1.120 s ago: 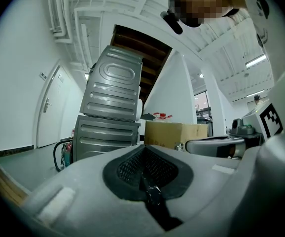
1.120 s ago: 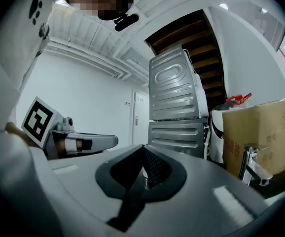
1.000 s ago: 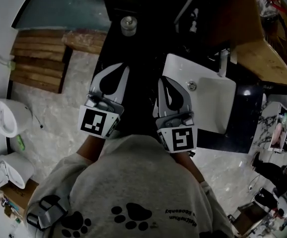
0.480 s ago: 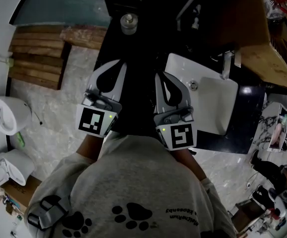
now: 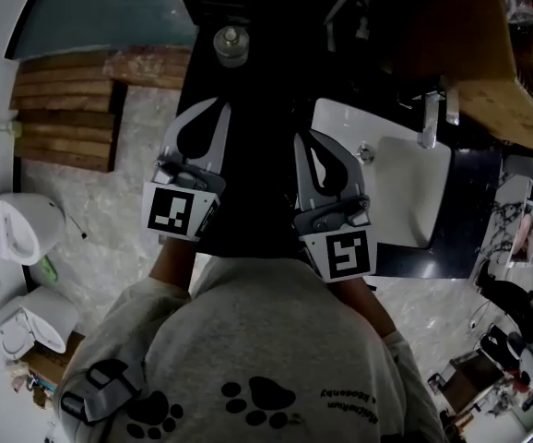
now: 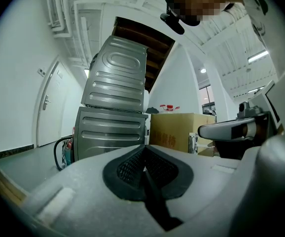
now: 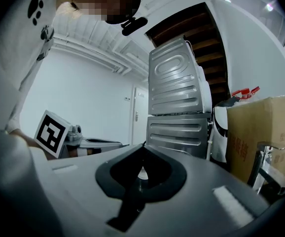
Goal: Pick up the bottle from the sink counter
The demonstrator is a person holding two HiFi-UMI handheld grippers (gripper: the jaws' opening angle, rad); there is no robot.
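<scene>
So far both the left gripper (image 5: 217, 107) and the right gripper (image 5: 305, 138) are pressed shut on nothing, side by side over the dark sink counter (image 5: 259, 81), while what looks like the bottle (image 5: 230, 44) stands untouched well ahead, leaving the whole pickup to do.

**Bare counter lane ahead; sink and tap crowd the right**

The black counter (image 5: 257, 90) runs bare from the closed left gripper (image 5: 218, 104) and closed right gripper (image 5: 305, 138) up to the bottle (image 5: 230, 44). The bottle stands alone near the far end, with room on either side. Right of this lane lies the white sink basin (image 5: 405, 201), its faucet (image 5: 430, 123) upright at the far rim and a cardboard box (image 5: 511, 81) near it. To the left, the counter edge drops to floor and wooden pallets (image 5: 64, 109). Ahead rise stacked grey machines (image 6: 114, 107).
</scene>
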